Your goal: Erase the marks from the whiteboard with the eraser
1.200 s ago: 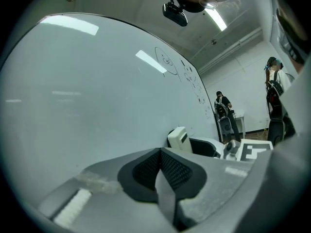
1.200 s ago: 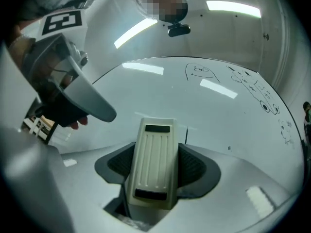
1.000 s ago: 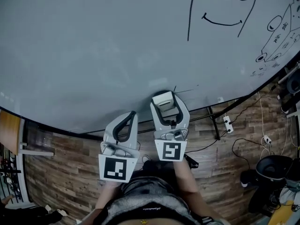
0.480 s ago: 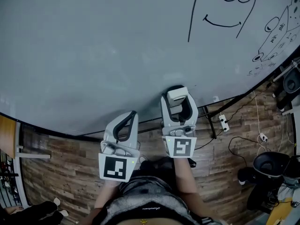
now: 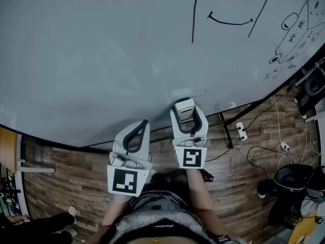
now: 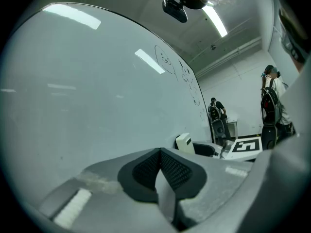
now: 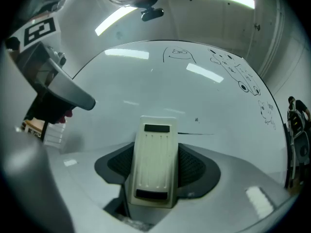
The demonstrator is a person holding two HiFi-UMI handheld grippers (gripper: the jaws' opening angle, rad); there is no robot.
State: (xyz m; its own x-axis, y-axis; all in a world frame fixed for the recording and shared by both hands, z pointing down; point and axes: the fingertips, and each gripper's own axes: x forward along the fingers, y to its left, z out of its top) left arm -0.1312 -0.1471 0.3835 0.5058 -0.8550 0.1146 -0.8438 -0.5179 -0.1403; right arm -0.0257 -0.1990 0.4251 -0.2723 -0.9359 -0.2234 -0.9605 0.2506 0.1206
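One whiteboard (image 5: pixel 101 60): we see drawn marks (image 5: pixel 231 21) at its upper right.
Right gripper (image 5: pixel 189 117): we clamp the eraser between its jaws.
Left gripper (image 5: pixel 143 124): jaws together, nothing between.
Eraser (image 5: pixel 184 106): at the whiteboard's lower edge.

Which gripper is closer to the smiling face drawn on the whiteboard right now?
Right. The right gripper, holding the eraser, sits below and slightly left of the smiling face; the left gripper hangs lower and further left.
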